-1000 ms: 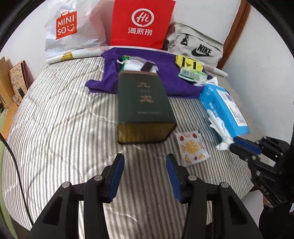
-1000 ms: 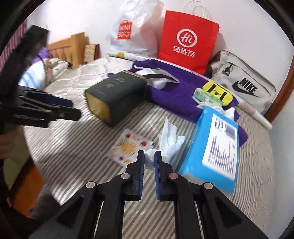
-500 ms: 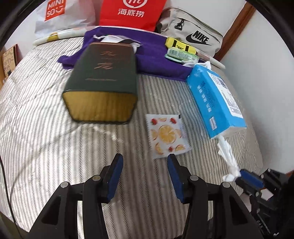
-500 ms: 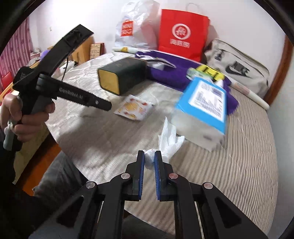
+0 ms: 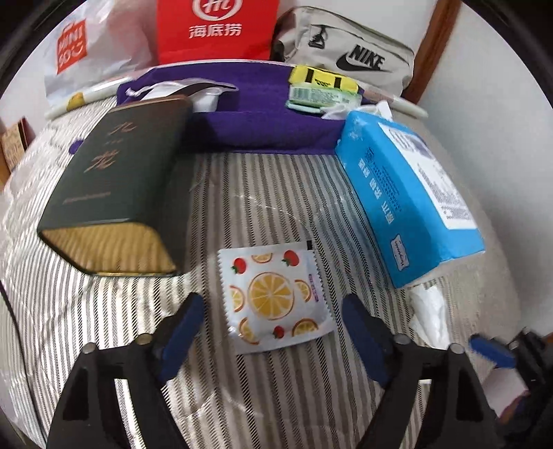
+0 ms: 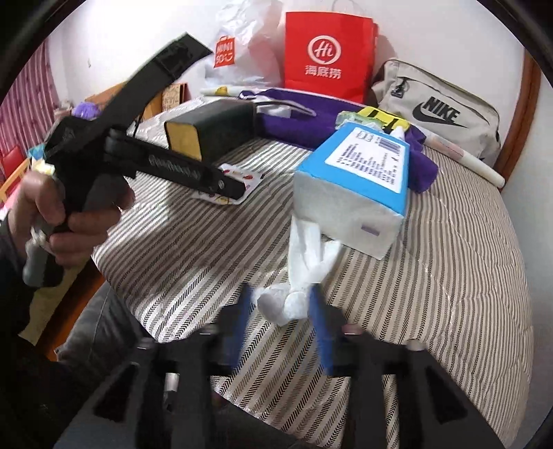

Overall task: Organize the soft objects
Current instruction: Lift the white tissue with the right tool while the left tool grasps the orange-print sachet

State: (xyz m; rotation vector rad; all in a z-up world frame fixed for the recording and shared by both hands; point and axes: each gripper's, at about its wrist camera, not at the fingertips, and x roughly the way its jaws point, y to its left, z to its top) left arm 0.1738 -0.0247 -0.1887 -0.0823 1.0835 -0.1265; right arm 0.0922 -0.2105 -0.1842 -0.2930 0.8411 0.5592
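L gripper: jaws spreading wide, nothing pinched. The blue pads stood either side of the near end of a flat fruit-print sachet, which lay flat on the striped bed cover w/ clear gaps both sides; whether pad tips touched the cover, can't tell. From the R wrist view the same gripper's black fingers reached over the sachet, held by a hand at the frame's left.

R gripper: jaws also opening, blurred. Between them sat the crumpled end of a white tissue; the R-side pad looked against or just beside the wad, the other pad apart from it, so no squeeze. The tissue ran up from there to the open white end of a blue tissue pack, which lay on the cover w/ its label face up. In the L view the tissue trailed from the pack toward a blue pad tip at the frame's right edge.

Further out, L of the sachet: a dark green box w/ gold characters, lying on its side, gold-lined open end facing the camera. Behind it a purple cloth spread across the bed's far part, w/ a white packet, a yellow-and-black item and a pale green pack on it. Along the wall: white MINISO bag, red paper bag, beige Nike pouch.
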